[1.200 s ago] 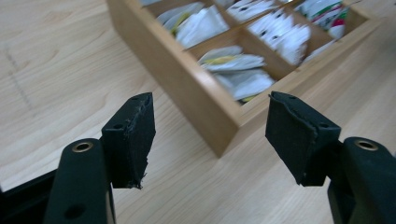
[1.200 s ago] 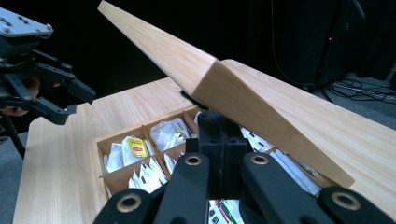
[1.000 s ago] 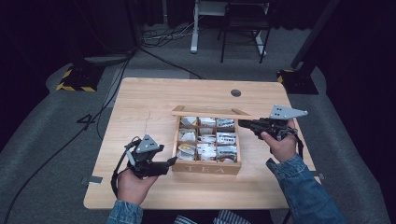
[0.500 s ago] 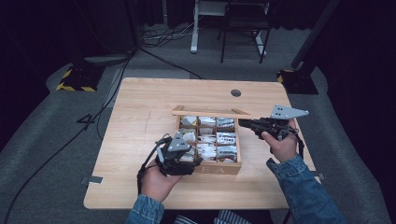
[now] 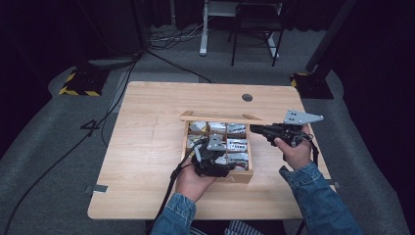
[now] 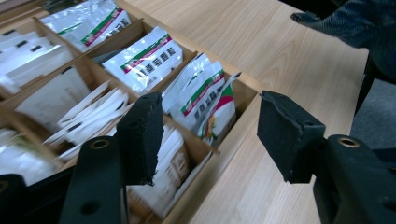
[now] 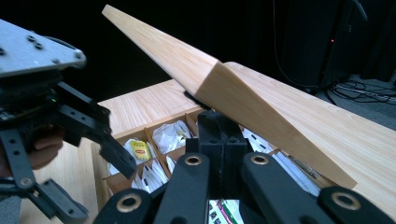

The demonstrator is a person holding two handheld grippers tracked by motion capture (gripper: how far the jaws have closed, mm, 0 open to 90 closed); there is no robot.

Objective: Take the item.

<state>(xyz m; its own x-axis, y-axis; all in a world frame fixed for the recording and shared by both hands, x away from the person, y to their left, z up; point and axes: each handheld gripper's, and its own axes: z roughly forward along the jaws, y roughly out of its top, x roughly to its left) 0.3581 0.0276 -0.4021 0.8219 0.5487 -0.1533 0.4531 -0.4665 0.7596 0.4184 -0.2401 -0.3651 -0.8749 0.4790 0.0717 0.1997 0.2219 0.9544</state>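
1. High view: left gripper (image 5: 215, 159) hangs over the tea box (image 5: 218, 178), jaws apart and just narrowing, nothing between them; green-striped sachets (image 6: 205, 100) lie ahead, none lifted yet
2. Right gripper (image 5: 255, 129), jaws together, props the box lid (image 7: 243, 98) open

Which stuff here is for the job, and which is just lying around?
For the job:
- wooden compartment box
- white sachets with green and red stripes
- raised wooden lid
- left gripper, jaws apart
- right gripper, jaws shut

Just lying about:
- dark chair
- black floor cables
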